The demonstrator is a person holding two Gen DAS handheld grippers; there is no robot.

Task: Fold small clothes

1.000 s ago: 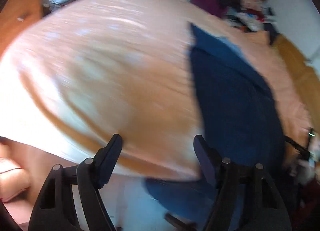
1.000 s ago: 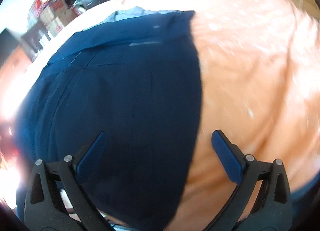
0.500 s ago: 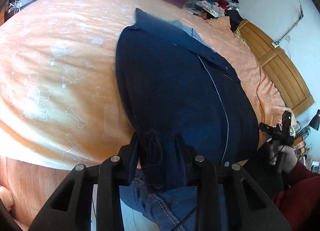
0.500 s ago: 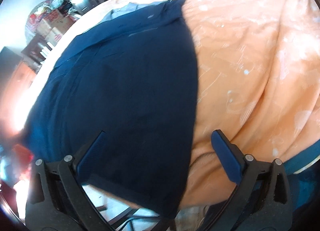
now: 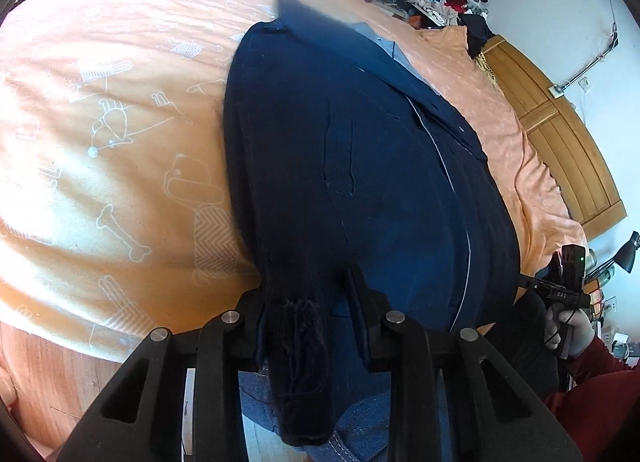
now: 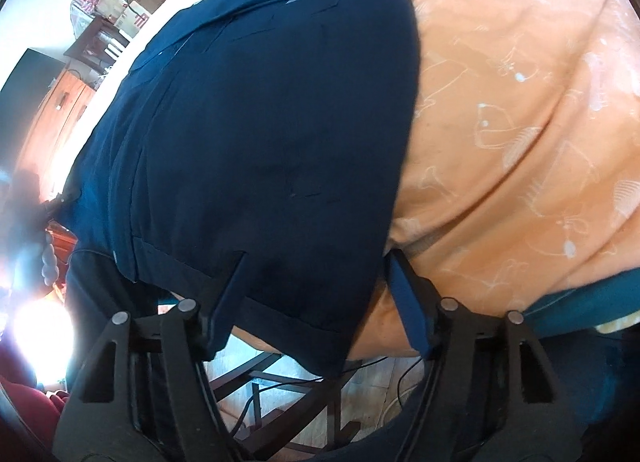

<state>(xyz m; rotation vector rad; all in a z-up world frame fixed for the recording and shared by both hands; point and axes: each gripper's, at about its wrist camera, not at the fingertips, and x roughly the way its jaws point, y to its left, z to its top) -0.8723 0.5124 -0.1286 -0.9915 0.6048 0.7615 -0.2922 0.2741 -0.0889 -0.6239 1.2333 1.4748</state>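
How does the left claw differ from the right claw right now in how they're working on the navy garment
The left claw is shut on the navy garment, with a bunched dark corner hanging down between its fingers. The right claw stands open, its fingers spread wide astride the garment's near hem without pinching it. The left works the garment's left near corner, the right its right one. Both sit at the near edge of the orange bedspread, pointing across the bed.

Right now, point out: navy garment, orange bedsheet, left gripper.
navy garment [image 5: 392, 182], left wrist view, on its flat middle panel.
orange bedsheet [image 5: 120, 134], left wrist view, on the bare printed area beside the garment.
left gripper [image 5: 306, 302], left wrist view, midway between fingertips, clamped on the garment's hem.
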